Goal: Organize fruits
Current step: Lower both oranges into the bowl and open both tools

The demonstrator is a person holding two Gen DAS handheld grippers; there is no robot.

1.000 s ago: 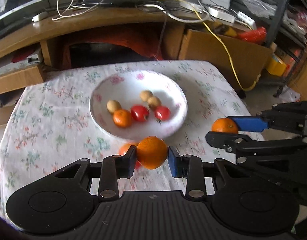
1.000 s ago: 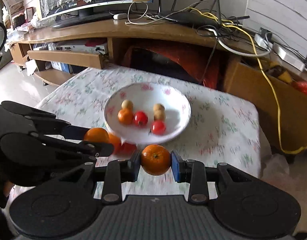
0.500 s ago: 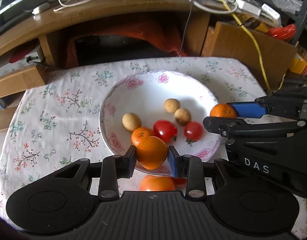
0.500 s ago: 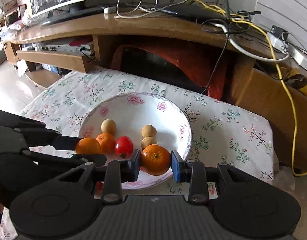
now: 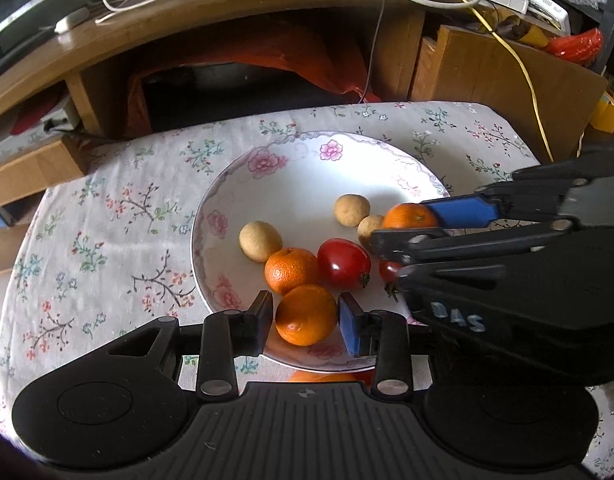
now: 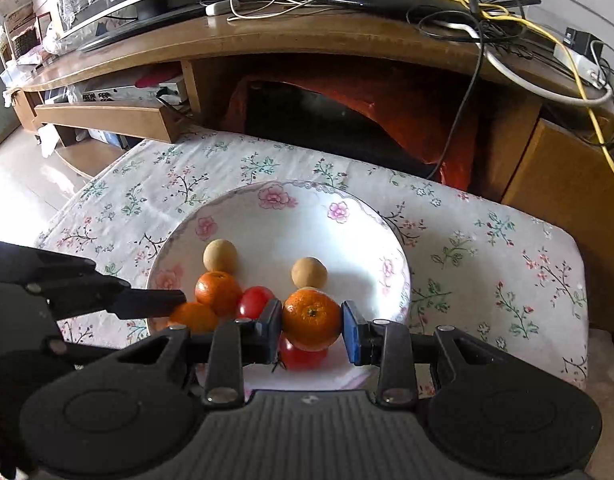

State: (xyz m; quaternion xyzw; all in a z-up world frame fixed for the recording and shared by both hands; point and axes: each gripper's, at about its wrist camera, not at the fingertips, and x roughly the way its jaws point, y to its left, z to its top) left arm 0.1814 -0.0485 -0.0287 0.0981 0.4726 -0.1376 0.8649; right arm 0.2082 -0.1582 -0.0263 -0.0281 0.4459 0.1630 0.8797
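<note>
1. Two claws hang over the near part of a flowered plate [image 5: 291, 152] that stands on a worktop [image 5: 107, 216] under a floral cloth; the far half of the plate is bare, and cloth lies open on its left and behind it
2. Beyond the worktop's far edge stands a wooden TV unit [image 6: 307, 36] strewn with cables
3. Left claw [image 5: 306, 316]: both pads press an orange [image 5: 306, 314] between them, over the near rim, just beside a second orange [image 5: 291, 270] lying in the plate
4. Right claw [image 6: 312, 322]: clamped on its own orange [image 6: 312, 319] above a tomato [image 6: 303, 356] – a brown round fruit [image 6: 309, 273] sits just behind
5. In the plate also lie a larger tomato [image 5: 344, 263] and another brown fruit [image 5: 260, 241], touching the loose orange
6. Hidden – the right claw's body covers the plate's right side in the left view, cutting off one brown fruit and the small tomato; an orange shape [image 5: 321, 377] under the near rim is mostly covered, so I cannot tell what it is
</note>
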